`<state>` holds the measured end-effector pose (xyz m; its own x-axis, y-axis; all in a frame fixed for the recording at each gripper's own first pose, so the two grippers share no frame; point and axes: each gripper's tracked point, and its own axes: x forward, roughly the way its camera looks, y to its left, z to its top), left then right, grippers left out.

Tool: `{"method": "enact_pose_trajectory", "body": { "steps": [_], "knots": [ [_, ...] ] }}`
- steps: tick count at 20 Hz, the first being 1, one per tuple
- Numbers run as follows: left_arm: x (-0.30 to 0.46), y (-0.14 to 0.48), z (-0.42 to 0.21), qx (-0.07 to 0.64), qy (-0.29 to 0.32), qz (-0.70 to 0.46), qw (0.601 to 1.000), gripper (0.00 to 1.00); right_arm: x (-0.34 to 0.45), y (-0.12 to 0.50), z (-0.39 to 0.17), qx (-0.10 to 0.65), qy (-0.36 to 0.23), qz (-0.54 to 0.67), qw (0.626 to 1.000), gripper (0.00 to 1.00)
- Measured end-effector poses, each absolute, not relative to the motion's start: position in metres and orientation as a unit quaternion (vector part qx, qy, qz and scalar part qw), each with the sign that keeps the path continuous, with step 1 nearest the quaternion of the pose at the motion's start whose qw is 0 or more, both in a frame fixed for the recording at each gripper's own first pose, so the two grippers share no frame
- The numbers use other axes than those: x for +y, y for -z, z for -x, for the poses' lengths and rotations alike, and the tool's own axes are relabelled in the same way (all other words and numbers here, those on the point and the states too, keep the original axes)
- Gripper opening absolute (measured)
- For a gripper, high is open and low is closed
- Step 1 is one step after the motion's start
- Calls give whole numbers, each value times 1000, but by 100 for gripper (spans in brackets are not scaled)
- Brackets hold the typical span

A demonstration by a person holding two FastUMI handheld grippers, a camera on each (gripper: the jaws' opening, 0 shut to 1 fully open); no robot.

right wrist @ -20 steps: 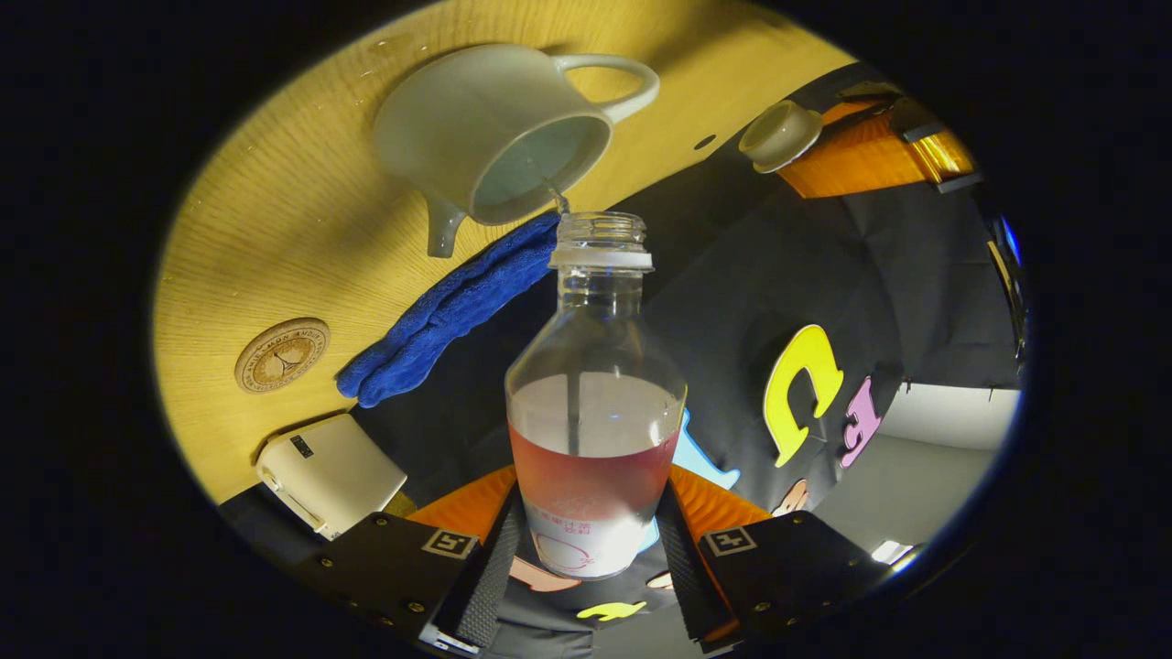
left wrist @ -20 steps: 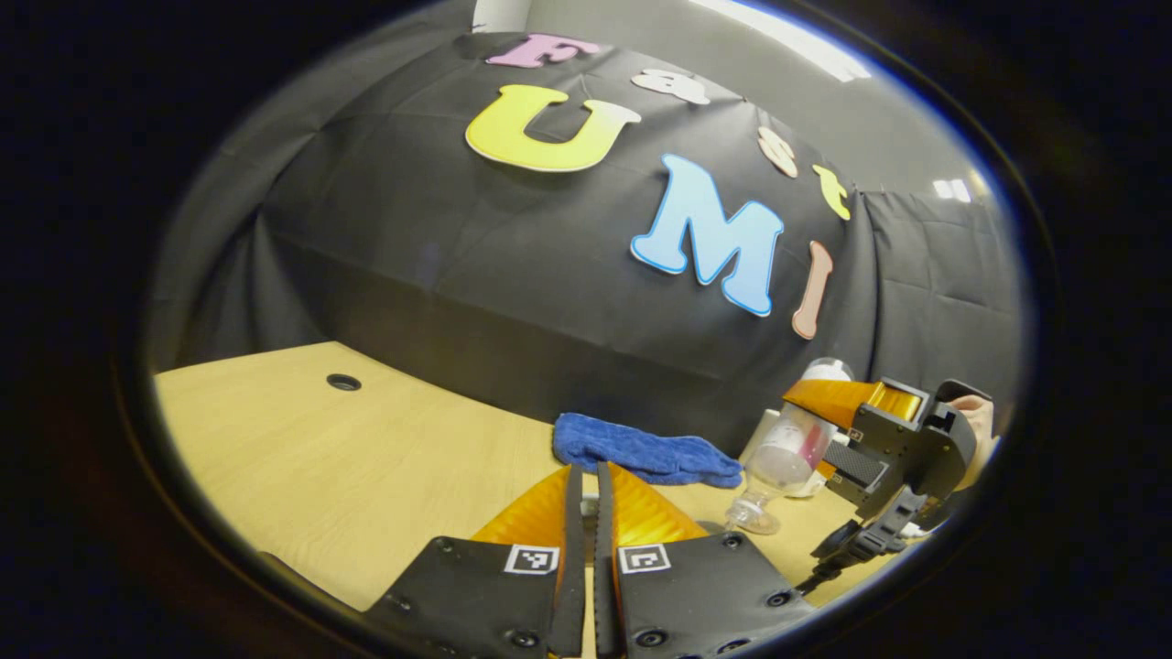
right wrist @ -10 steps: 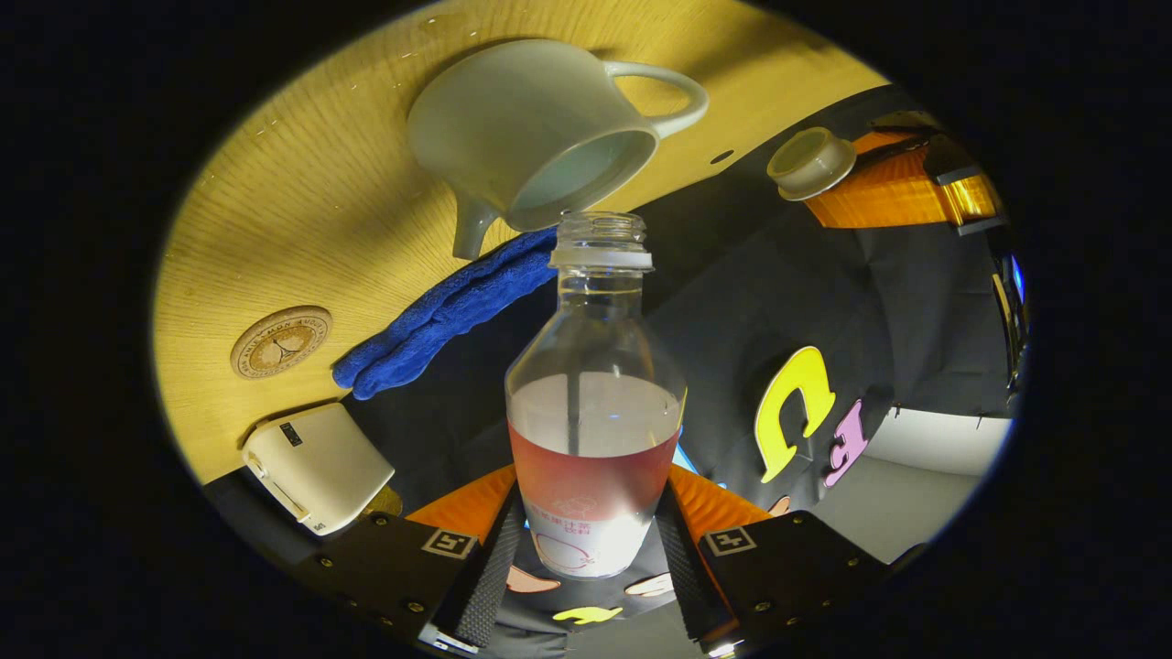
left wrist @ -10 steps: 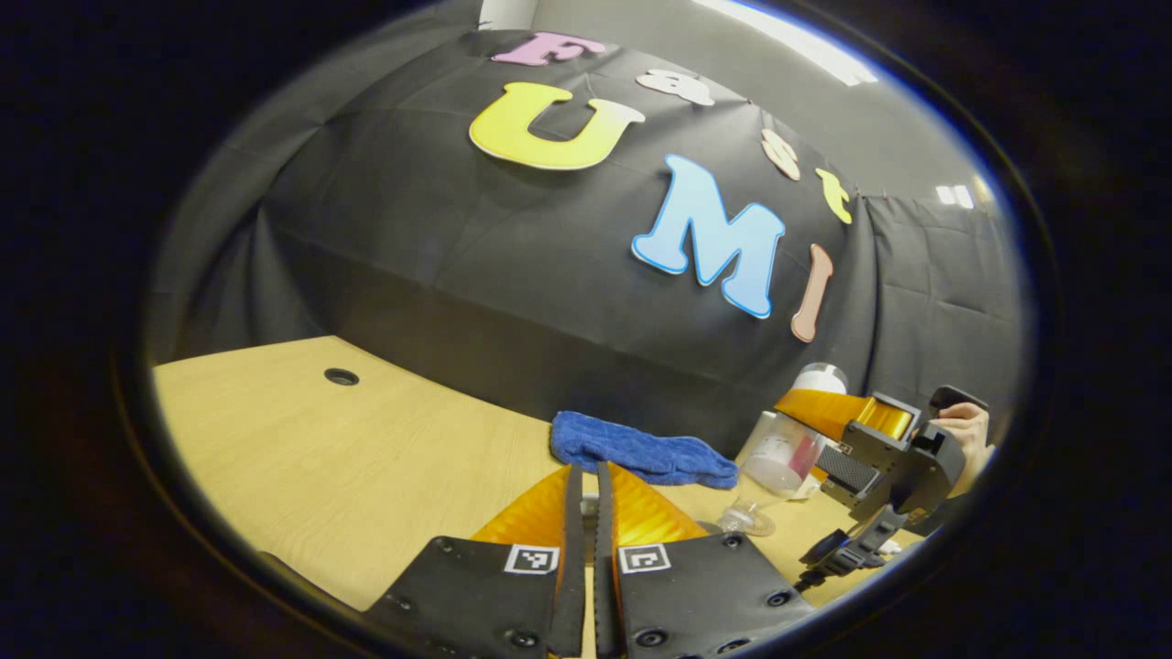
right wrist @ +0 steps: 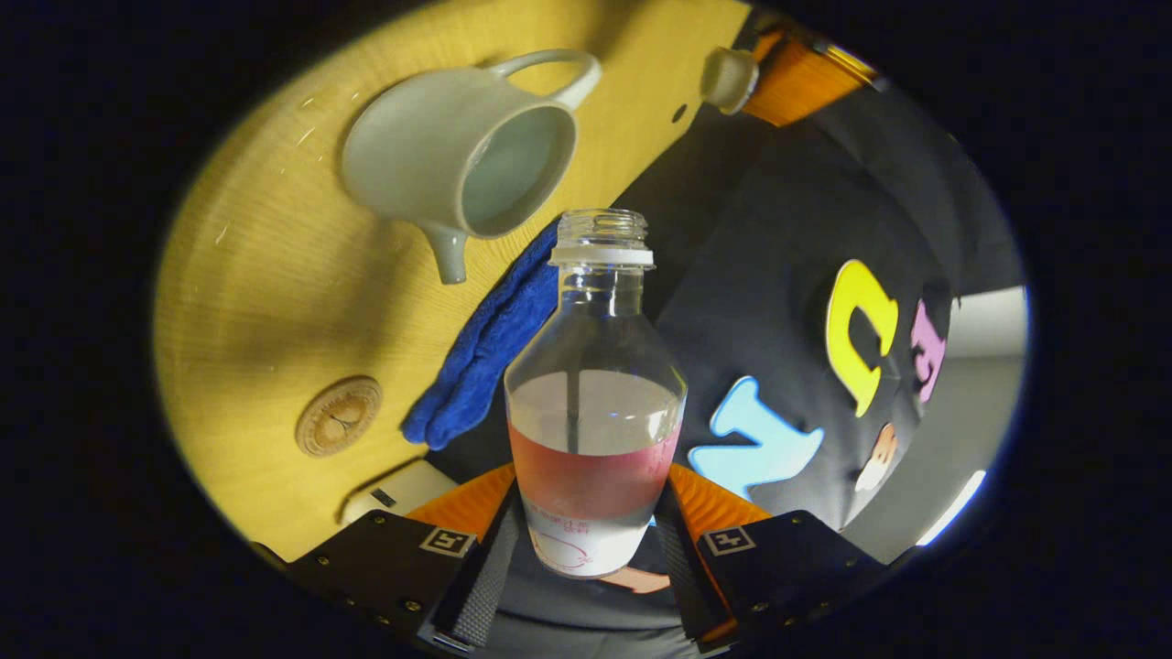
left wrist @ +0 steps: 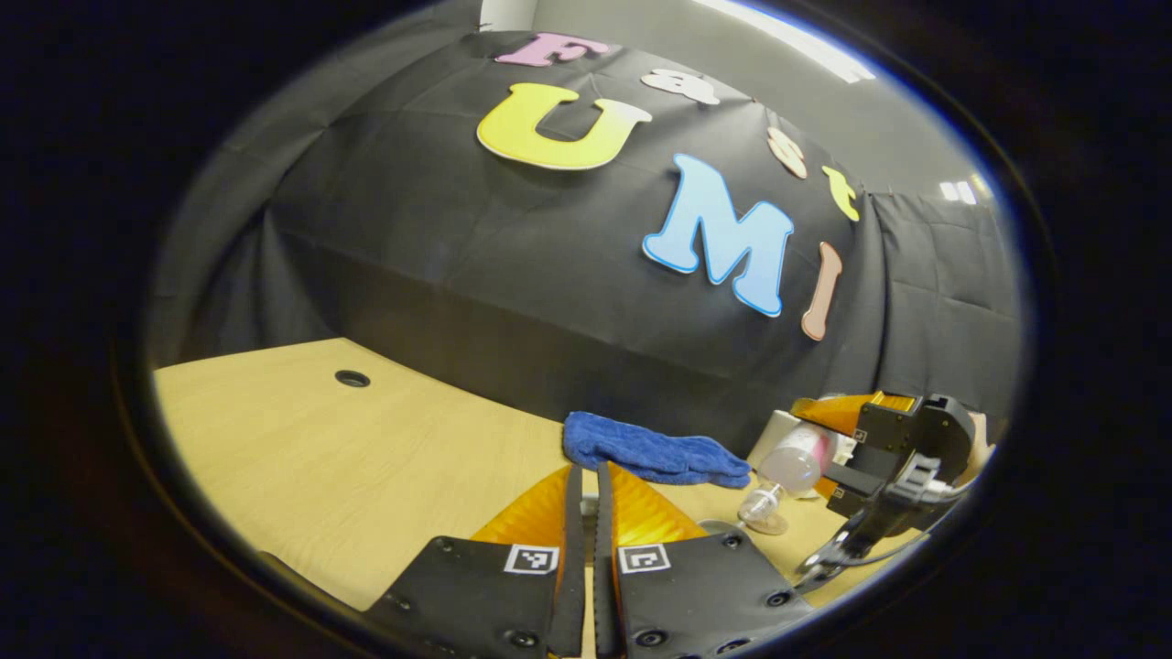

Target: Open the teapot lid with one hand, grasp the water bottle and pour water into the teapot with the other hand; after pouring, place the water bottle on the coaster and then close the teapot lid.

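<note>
The clear water bottle [right wrist: 593, 403], cap off and partly filled, stands between the fingers of my right gripper [right wrist: 593, 499], which is shut on its lower body. Beyond the bottle's mouth sits the white teapot [right wrist: 458, 169] with its top open; no water runs from the bottle. My left gripper [right wrist: 778, 73] holds the small white lid [right wrist: 728, 78] in the air past the teapot's handle. In the left gripper view, my left gripper [left wrist: 586, 471] shows its fingers almost together, and the right gripper [left wrist: 815, 453] carries the tilted bottle [left wrist: 792, 467] at the right.
A round wooden coaster [right wrist: 339, 415] lies on the wooden table [right wrist: 256, 275], this side of the teapot. A folded blue cloth [right wrist: 485, 357] lies along the table's back edge, with a white box [right wrist: 403, 485] near the coaster. A small round hole [left wrist: 352, 377] marks the table's far left.
A thin trickle ran from the bottle into the teapot a second ago; it has stopped. The right gripper has rolled and drawn the bottle's mouth back from the opening. The left gripper barely moved.
</note>
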<state>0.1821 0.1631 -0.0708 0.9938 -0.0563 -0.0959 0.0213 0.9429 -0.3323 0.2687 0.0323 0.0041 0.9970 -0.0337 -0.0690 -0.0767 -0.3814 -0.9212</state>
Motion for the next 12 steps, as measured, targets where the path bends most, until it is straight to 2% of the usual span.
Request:
{"method": "enact_pose_trajectory", "body": {
  "steps": [5,12],
  "knots": [
    [163,75,-183,57,19,168,984,12,15,9,-267,82,-41,722,686,76],
    [160,79,-184,64,20,163,984,12,-18,33,-274,153,-52,540,826,76]
  ]
}}
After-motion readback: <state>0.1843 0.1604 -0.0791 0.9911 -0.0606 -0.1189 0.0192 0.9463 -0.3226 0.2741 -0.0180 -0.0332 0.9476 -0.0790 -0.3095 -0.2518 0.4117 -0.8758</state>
